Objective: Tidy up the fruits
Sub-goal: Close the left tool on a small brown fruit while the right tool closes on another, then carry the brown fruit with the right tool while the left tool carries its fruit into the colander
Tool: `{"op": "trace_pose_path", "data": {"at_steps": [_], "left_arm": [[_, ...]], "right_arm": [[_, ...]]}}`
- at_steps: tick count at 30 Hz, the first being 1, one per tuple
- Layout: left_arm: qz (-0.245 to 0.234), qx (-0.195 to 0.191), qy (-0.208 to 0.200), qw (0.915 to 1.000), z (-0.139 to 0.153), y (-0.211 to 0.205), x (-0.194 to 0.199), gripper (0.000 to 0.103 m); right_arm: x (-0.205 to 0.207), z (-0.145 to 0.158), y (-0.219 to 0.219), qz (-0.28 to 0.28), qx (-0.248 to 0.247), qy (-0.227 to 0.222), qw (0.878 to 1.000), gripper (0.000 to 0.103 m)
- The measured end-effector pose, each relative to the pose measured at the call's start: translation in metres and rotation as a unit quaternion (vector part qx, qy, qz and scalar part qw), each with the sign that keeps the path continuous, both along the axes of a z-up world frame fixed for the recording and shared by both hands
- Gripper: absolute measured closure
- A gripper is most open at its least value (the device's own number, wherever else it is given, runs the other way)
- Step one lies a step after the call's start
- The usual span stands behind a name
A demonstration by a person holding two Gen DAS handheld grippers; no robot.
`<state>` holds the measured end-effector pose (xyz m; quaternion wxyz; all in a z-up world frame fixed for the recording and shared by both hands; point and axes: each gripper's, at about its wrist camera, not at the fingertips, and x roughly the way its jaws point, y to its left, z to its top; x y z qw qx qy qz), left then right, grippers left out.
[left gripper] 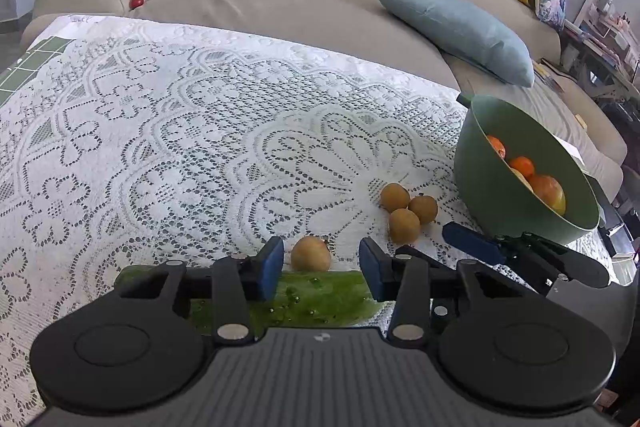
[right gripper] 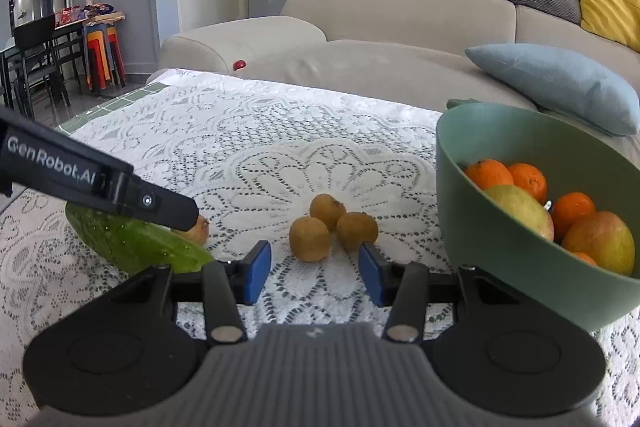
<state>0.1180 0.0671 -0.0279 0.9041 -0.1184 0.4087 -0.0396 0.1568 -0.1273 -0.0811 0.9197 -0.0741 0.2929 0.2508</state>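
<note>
On lace tablecloth (left gripper: pixel 168 115): left gripper (left gripper: pixel 322 265) jaws apart over cucumber (left gripper: pixel 320 301), lone brown fruit (left gripper: pixel 311 253) at 12 o'clock, ungripped. Right gripper (right gripper: pixel 314 271) jaws apart, empty; three brown fruits (right gripper: pixel 332 227) at 12 o'clock. Green bowl (right gripper: pixel 472 227) at 2 o'clock, holding oranges (right gripper: pixel 524 179).

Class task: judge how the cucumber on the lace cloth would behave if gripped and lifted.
The cucumber looks wet and glossy, so probably slippery. It is long, so a grip off its middle would likely let it tilt. Its rounded body may roll on the lace cloth if pushed sideways.
</note>
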Motion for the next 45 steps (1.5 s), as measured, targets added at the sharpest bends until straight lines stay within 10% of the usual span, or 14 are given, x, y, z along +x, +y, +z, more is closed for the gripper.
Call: {"op": "trace_pose_path", "data": {"at_steps": [45], "left_arm": [[0.016,0.011,0.030,0.9994,-0.014,-0.002,0.022,0.077]], "right_arm": [[0.011,-0.002,0.016,0.020,-0.010,0.004,1.000,0.082]]}}
